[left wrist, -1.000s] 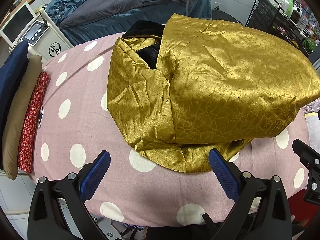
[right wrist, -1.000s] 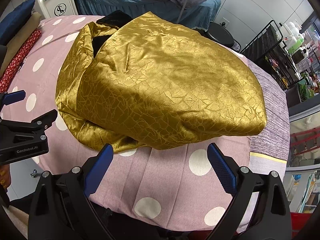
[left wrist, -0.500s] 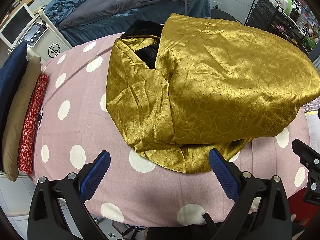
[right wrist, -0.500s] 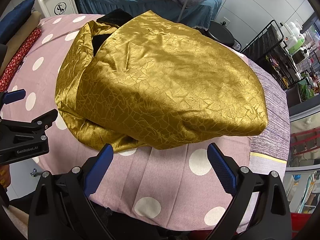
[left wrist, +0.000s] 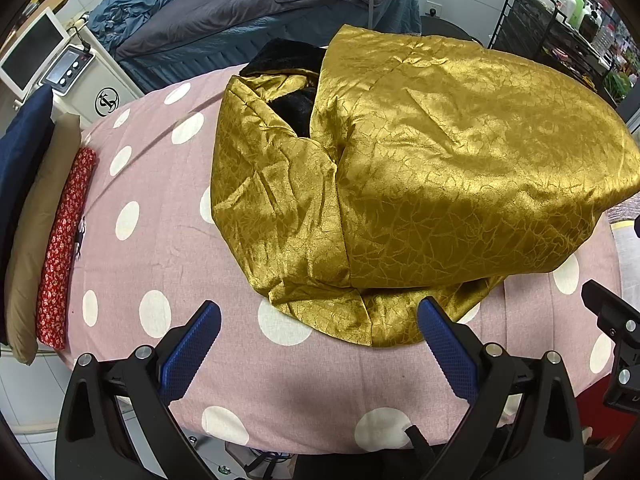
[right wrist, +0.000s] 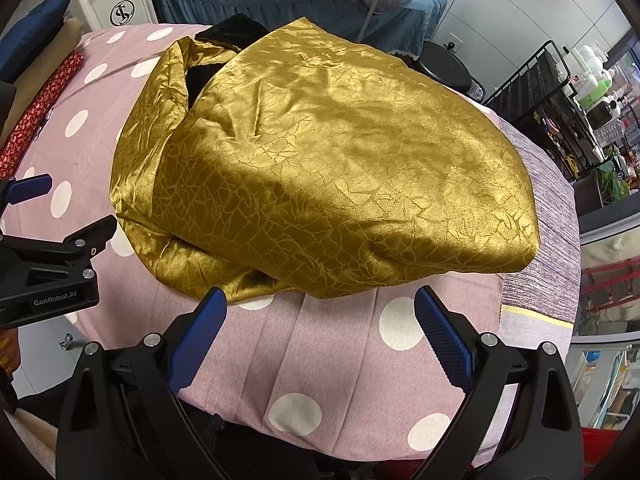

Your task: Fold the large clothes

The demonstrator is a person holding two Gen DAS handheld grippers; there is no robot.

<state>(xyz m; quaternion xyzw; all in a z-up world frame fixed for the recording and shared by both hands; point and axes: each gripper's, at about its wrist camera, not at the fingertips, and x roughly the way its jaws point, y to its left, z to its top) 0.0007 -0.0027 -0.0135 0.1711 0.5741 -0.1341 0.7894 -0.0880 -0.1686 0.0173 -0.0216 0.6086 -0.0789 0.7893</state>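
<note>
Nothing much is shifting since a second ago: both claws are staying wide and empty, hanging short of the cloth, and the gold garment (left wrist: 432, 184) is lying just as it was, apart from a slight drift of the views.

That garment, a bulky, shiny, crackle-patterned piece with a black lining (left wrist: 296, 104) showing at its far opening, is resting in a loose, partly doubled heap on the pink polka-dot cover (left wrist: 160, 240) of the tabletop, with its near hem spilling toward the front edge.

As I judge it, the step in hand is picking a hold for the next fold. To do it well, each claw should be closing on a real edge or corner, not on the slippery top layer alone; the satin looks likely to slide, so catching every layer at the hem and lifting both sides evenly should be keeping the heap from collapsing.

From the left wrist view, the left claw (left wrist: 318, 334) is sitting just before the protruding near hem, its right finger close to the cloth, not touching as far as I can tell. From the right wrist view, the right claw (right wrist: 320, 320) is facing the folded near edge, its left fingertip almost at the hem.
</note>
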